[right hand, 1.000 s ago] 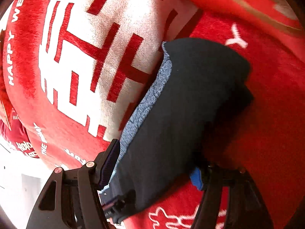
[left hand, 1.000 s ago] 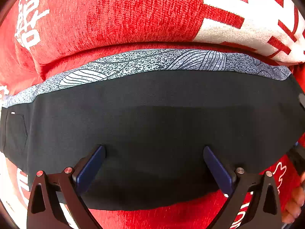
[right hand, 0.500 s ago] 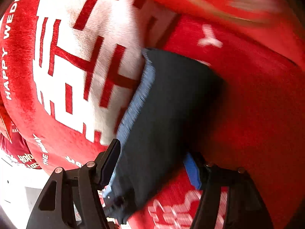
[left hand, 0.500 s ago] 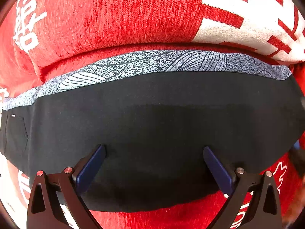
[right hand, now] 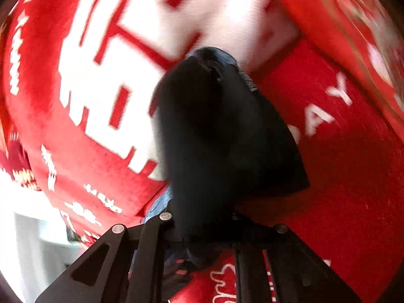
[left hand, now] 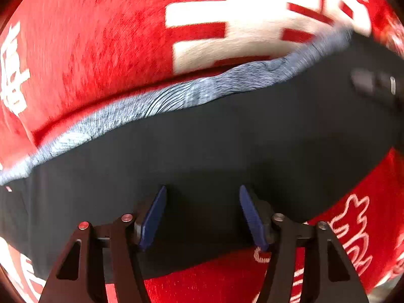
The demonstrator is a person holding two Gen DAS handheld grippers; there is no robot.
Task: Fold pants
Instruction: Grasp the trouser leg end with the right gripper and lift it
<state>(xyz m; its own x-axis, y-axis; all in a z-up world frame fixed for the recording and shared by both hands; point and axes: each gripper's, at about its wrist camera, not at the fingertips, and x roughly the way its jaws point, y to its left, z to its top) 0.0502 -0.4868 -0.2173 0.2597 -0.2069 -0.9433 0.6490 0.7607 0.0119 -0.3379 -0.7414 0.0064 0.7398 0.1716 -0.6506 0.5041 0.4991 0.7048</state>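
Note:
Black pants [left hand: 227,139] with a grey patterned band [left hand: 151,106] along the far edge lie across a red blanket. My left gripper [left hand: 202,214] points down onto their near part. Its blue pads [left hand: 151,217] stand apart and are closing, with flat black fabric between them. At the right end of the pants, my right gripper [right hand: 209,224] is closing on the pants [right hand: 214,126]. That end rises bunched from the jaws and hides the pads. In the left wrist view the same end lifts at the upper right, with a blurred dark shape [left hand: 373,83] on it.
The red plush blanket [left hand: 101,38] with large white characters and lettering covers the whole surface under the pants [right hand: 341,176]. A bright white floor or furniture [right hand: 25,227] shows past the blanket's edge at the lower left of the right wrist view.
The left jaws have narrowed over the fabric and that view has tilted. The right jaws went from open around the pants' end to closed on it, and that end now rises bunched.

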